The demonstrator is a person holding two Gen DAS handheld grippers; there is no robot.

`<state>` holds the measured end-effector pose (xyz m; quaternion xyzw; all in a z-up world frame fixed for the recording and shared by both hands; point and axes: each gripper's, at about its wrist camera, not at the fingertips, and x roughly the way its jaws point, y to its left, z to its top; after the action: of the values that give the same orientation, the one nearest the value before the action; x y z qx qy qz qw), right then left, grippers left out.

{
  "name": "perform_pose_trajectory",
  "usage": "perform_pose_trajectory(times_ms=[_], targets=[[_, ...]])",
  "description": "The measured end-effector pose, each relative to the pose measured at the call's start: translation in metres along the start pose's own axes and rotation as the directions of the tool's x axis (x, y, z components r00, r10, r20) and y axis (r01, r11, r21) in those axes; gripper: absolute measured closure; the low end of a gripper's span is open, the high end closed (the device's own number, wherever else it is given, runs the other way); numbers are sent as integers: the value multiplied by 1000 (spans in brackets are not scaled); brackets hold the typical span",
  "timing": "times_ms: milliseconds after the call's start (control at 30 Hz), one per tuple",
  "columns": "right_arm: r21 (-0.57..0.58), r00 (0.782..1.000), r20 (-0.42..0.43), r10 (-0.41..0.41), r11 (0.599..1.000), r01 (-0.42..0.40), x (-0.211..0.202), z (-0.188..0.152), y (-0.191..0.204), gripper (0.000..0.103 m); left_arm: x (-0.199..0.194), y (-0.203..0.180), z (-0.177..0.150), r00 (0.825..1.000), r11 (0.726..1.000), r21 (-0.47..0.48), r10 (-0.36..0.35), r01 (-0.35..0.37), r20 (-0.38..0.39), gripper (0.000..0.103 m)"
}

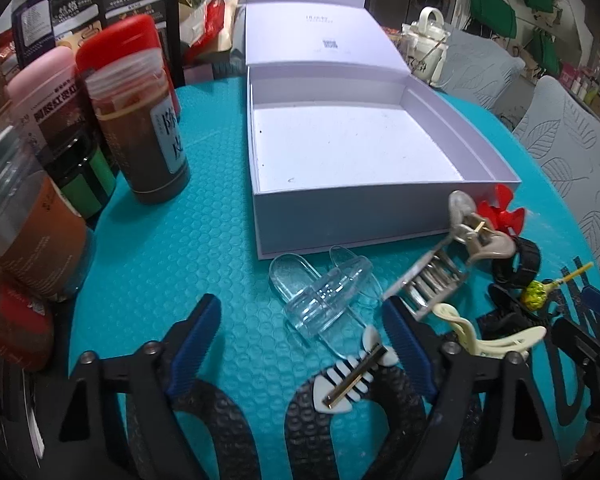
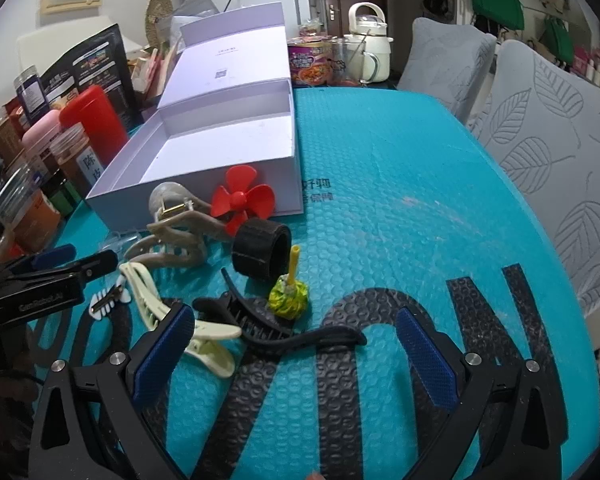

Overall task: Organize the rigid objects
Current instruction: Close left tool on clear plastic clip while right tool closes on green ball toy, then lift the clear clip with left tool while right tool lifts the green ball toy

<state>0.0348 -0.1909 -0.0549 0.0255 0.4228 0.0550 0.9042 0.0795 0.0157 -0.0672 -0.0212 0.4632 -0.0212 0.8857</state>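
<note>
Between the apart fingers of the left gripper, the clear clip is lying on the mat just before the empty box, looking light, stiff and slippery, best pinched across its ridged middle, while the right gripper is hanging open.

At the left of the left wrist view stand jars: a red-capped jar of brown contents, a pink-capped one behind it, and a green-banded black container low between them, all on the teal bubble-textured mat covering the table. In the upper middle of the right wrist view a cream kettle stands beside an instant-noodle cup at the mat's far edge. Grey leaf-patterned chair backs fill the right side, with green bags hanging at upper right.
</note>
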Motion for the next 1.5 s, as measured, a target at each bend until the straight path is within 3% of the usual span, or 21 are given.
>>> perform_pose_trajectory(times_ms=[67,233,367,400,433,533,700,900,1100,1200,1367,1500], targets=[[2,1000,-4,1,1000,-1,3,2,-2,0,7,0,2,1000,1000,2,-7,7,-12,33],[2,1000,-9,-3,1000,3,7,5,-5,0,20,-6,3,1000,999,30,-14,15,-24,35],[1,1000,-12,-16,1000,16,9,4,-8,2,20,-15,2,1000,997,74,-21,20,18,51],[2,1000,-13,-17,1000,17,9,4,-9,3,19,-17,1,999,996,79,-41,39,24,63],[3,1000,-14,-18,1000,18,9,4,-10,4,16,-17,0,998,996,82,-47,45,28,63],[9,1000,-15,-7,1000,7,10,4,-11,8,15,-17,0,998,995,77,-62,59,29,65],[2,999,-29,23,1000,-23,15,3,-10,26,4,-13,-1,995,994,66,-93,91,35,76],[-4,995,-46,83,997,-83,24,5,-8,51,1,-8,-3,991,991,42,-131,130,31,79],[-1,994,-51,101,995,-101,28,8,-7,63,-9,-4,-6,989,989,24,-145,144,37,79],[9,990,-47,131,991,-131,28,8,-6,79,-13,0,-6,985,986,9,-165,165,41,79],[-24,994,-38,105,994,-106,29,8,0,80,-3,0,-7,988,988,9,-151,151,20,79],[-16,994,-46,100,995,-101,30,7,0,79,12,12,-4,982,977,-103,-188,186,-5,75]])
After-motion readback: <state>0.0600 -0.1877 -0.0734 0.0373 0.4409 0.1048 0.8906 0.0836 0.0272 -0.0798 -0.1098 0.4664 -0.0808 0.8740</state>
